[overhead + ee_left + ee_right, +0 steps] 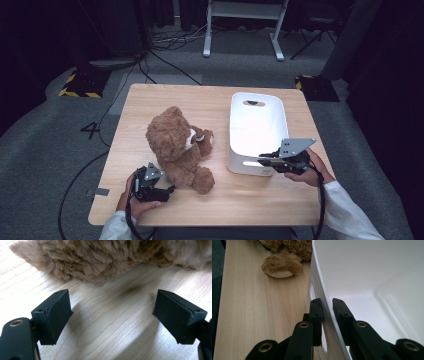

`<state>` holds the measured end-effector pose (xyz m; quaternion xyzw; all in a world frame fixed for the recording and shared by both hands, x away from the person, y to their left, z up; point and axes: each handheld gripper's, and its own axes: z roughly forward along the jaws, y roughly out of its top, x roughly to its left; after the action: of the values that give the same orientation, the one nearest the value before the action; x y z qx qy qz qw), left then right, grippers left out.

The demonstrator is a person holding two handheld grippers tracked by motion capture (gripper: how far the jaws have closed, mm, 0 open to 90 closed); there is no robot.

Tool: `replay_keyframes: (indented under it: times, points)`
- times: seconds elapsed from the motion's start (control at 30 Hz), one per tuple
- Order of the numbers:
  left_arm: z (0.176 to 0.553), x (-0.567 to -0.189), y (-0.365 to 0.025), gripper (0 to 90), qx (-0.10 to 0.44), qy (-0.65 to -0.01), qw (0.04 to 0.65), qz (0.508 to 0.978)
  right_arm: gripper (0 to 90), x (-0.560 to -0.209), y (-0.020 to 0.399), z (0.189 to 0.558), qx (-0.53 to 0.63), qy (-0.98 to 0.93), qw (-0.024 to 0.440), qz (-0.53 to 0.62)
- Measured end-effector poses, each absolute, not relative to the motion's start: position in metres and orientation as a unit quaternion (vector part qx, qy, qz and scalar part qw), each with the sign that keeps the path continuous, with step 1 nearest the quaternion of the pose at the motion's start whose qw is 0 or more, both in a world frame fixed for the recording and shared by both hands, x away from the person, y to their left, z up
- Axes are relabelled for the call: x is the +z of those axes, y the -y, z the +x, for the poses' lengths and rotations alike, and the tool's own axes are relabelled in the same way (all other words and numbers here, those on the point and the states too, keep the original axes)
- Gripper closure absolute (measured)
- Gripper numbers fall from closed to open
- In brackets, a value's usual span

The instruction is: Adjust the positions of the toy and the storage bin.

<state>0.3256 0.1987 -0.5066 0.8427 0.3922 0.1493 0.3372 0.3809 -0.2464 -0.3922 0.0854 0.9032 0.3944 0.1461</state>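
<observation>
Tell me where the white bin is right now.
In the high view the white bin sits on the right half of the table, just right of the teddy bear. The right claw is clamped on its near wall.

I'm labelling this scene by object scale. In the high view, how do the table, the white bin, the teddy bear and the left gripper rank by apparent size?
1. table
2. white bin and teddy bear: they look alike in area, so no firm ranking
3. left gripper, smallest, though it sits nearest the camera
</observation>
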Motion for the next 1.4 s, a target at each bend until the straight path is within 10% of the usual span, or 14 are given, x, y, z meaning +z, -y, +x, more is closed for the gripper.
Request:
replay_keyframes:
  times: [0.33, 0.83, 1.4]
  points:
    - [0.326, -0.507, -0.198, 14.7, 0.15, -0.393, 0.338, 0.842, 76.3, -0.394, 0.259, 0.37, 0.405, -0.898, 0.146, 0.087]
    - [0.326, -0.507, -0.199, 14.7, 0.149, -0.393, 0.338, 0.842, 34.7, -0.389, 0.305, 0.358, 0.466, -0.845, 0.197, 0.173]
    - [0.325, -0.507, -0.198, 14.9, 0.151, -0.397, 0.337, 0.84, 24.4, -0.389, 0.325, 0.391, 0.481, -0.795, 0.22, 0.297]
